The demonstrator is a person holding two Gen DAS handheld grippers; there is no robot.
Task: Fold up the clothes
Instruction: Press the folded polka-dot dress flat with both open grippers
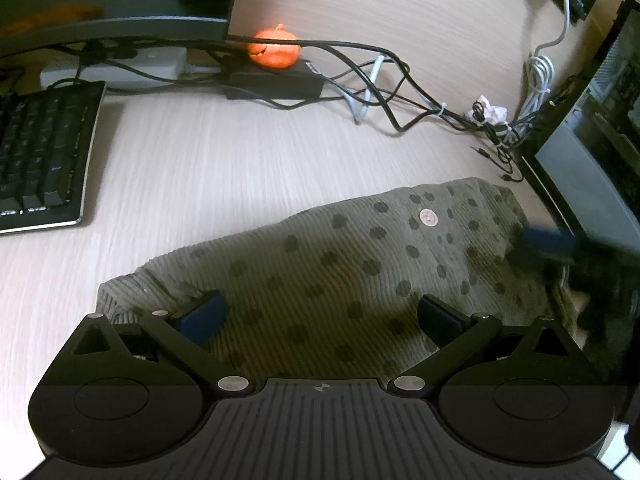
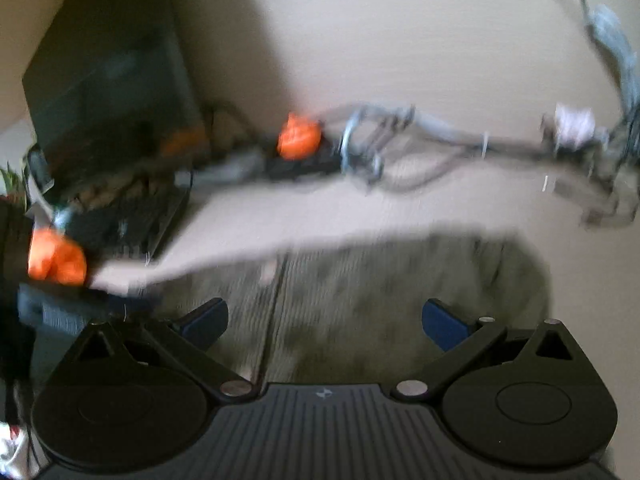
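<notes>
Olive spotted garment (image 1: 360,264) lies bunched, part-doubled, toward the desk's (image 1: 240,152) right edge. Left gripper (image 1: 320,320) and right gripper (image 2: 324,320) hover over it, jaws spread, empty. Fold stage undeterminable; any next grasp needs a cloth edge

Both wrist views look down, close over the same garment (image 1: 340,280) and desk (image 1: 240,152).

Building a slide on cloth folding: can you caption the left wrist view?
Open left gripper poised over a green polka-dot garment on a wooden desk, keyboard nearby.
</notes>
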